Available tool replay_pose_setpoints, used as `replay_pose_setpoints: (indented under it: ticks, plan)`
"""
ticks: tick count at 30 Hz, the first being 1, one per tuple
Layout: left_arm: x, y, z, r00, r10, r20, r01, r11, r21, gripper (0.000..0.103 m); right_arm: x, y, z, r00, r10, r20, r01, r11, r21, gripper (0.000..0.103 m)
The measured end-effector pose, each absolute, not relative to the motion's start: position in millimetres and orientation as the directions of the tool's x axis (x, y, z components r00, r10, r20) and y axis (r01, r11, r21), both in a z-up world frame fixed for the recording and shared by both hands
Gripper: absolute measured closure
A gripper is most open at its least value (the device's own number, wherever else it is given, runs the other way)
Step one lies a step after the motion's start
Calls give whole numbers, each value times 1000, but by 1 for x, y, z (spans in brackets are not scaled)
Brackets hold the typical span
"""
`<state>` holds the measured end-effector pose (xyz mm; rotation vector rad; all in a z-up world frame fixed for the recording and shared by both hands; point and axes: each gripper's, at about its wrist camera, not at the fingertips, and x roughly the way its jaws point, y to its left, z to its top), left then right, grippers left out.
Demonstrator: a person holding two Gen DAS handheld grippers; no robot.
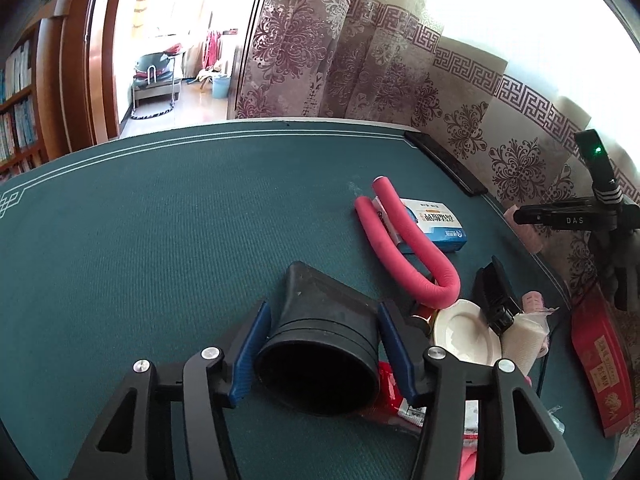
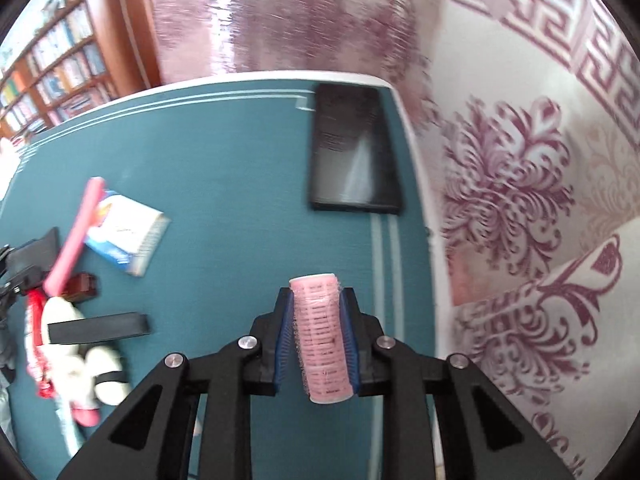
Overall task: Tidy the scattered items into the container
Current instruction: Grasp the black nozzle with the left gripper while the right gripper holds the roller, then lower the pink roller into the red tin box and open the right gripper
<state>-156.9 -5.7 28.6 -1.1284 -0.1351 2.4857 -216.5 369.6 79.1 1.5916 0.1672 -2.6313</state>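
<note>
Your right gripper clamps the pink bristled hair roller; your left gripper brackets the black rubber nozzle, grip unclear. Next: carry both to the container.

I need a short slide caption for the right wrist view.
Right hand-held gripper holds a pink hair roller above the green table.
</note>
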Motion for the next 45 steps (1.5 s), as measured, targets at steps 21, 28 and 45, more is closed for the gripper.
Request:
replay_pose_setpoints:
  ticks: [21,28,45]
  plan:
    - [-80,-26,74,-705,313,-637,-242,-950,-198,53,-83,315,157,-677,-288,-677,181,-957,226,77]
    - [-39,-9,100,-715,349,-606,-282,-937,-206,52,-3,333,165,-724,-307,-618,140,-942,305,77]
    - [32,129,142,-611,567,-552,-556,-804,-211,52,160,435,148,-833,21,-552,-218,-931,294,77]
